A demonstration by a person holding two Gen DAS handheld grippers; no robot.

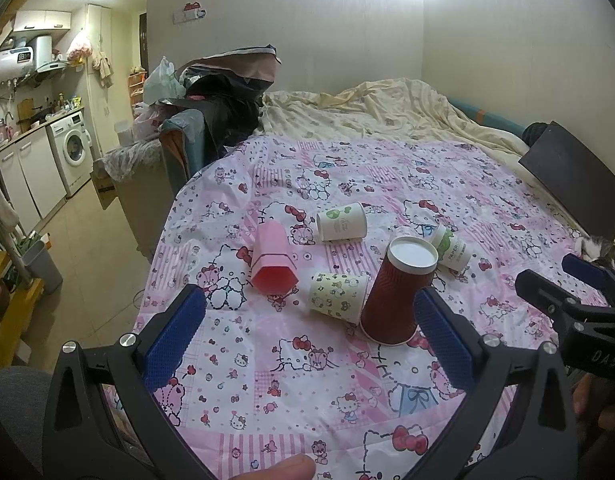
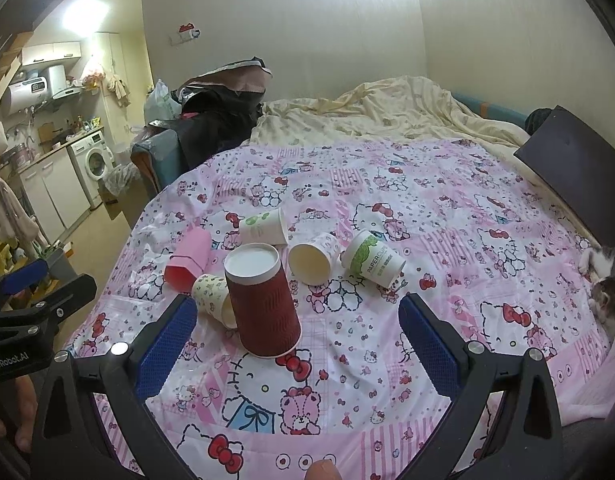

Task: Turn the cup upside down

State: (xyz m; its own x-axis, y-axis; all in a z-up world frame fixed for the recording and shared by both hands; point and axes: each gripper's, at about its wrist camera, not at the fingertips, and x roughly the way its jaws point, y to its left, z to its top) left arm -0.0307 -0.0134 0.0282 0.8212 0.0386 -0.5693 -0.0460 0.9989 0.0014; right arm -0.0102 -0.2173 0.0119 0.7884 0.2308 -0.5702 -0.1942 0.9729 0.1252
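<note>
Left wrist: red cup inverted, seemingly just beyond spread, empty left gripper.

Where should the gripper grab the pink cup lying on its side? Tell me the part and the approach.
Grip the pink cup across its faceted side walls near the middle, coming down from above with the open left gripper. It lies on the bedspread, open mouth toward the camera, so the flat facets probably give the pads a steady seat. The patterned cup beside it leaves little room on that side.
</note>
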